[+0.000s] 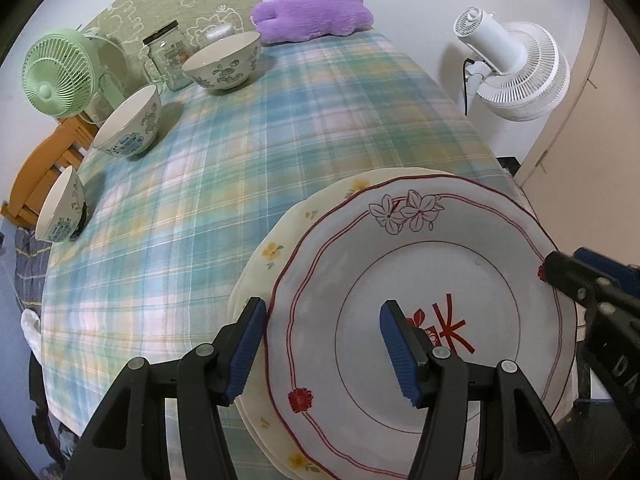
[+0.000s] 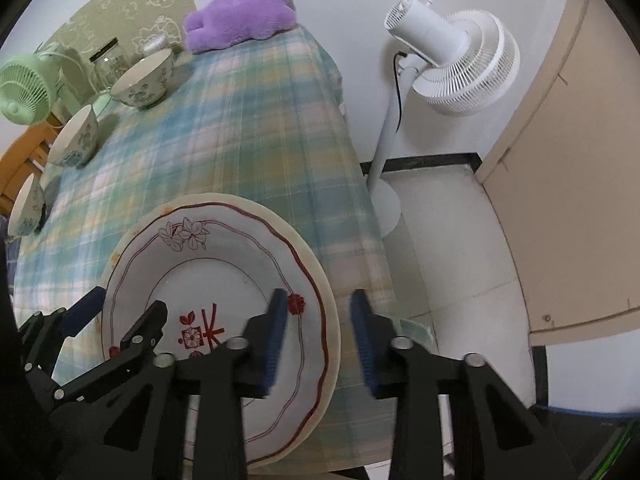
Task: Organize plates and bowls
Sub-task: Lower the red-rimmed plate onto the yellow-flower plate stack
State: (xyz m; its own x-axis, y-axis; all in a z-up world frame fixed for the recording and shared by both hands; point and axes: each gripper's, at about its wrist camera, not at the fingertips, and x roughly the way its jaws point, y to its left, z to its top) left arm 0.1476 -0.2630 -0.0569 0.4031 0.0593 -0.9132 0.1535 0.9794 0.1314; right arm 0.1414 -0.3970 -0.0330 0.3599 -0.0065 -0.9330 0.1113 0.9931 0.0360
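A: What do the jaws show?

B: The left gripper (image 1: 323,346) stands wide open, straddling the 9 o'clock rim of the red-trimmed plate (image 1: 420,280): one pad outside the edge, one over the plate's well. Whether the pads touch the plate cannot be told. The right gripper (image 2: 318,338) is likewise wide open astride the 3 o'clock rim, gripping nothing.

A: And where does the plate lie?

B: It sits on a cream plate with yellow flowers (image 1: 276,256), at the near corner of the table.

A: The surface beyond?

B: A plaid tablecloth (image 1: 240,160). Three patterned bowls stand along its left edge: the nearest bowl (image 1: 60,206) at 9 o'clock, the middle bowl (image 1: 128,126) at 10 o'clock, the far bowl (image 1: 224,62) toward 11 o'clock, well apart.

A: The room?

B: A glass jar (image 1: 168,58) stands just beside the far bowl, a green fan (image 1: 60,76) to its left, a purple plush (image 1: 312,14) at 12 o'clock. A white standing fan (image 2: 448,68) rises from the tiled floor at 1 o'clock.
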